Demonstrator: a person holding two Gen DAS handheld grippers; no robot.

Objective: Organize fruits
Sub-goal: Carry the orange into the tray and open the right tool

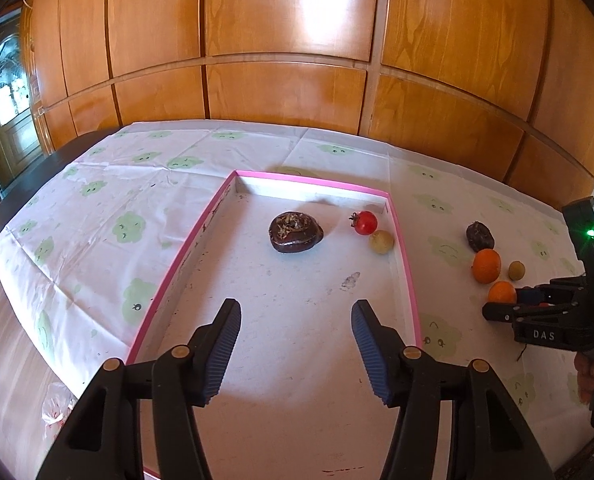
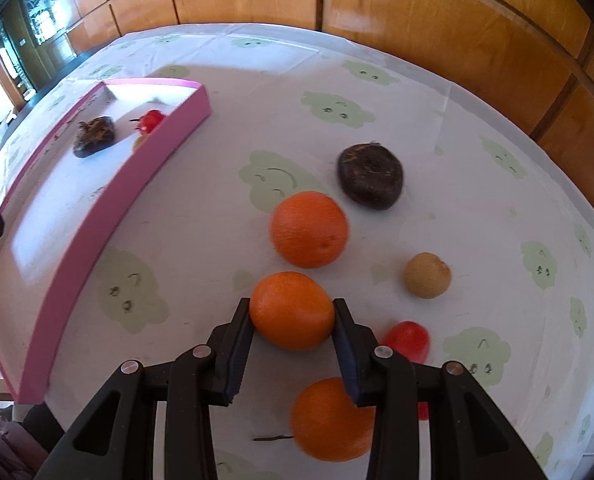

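A bench covered with a white cloth printed with green smiling shapes is being viewed against a wall of orange wooden panels. A shallow pink-rimmed tray [image 1: 407, 264] is lying on the cloth, and three pieces are already sitting in its far end: a dark wrinkled fruit [image 1: 295, 232], a red fruit [image 1: 365, 222] and a small pale fruit [image 1: 381, 241] just beside it.

The sorting is judged to be partly done. Still lying on the cloth to the right of the tray are a second dark fruit [image 2: 370, 176], an orange [image 2: 309, 229], a small tan fruit [image 2: 427, 275], a red fruit [image 2: 407, 341] and a near orange [image 2: 331, 420], the last partly hidden under the tool's right finger.

The right tool [image 2: 293, 320] is being held closed on a middle orange [image 2: 291, 310], its pads pressing on the fruit's two sides; whether the orange is being lifted off the cloth cannot be told. The tray is lying well apart, to the left of this tool.

The left tool [image 1: 295, 354] is being held over the near half of the tray, its jaws about half apart and nothing between them; the fruits in the tray are lying well ahead of it.
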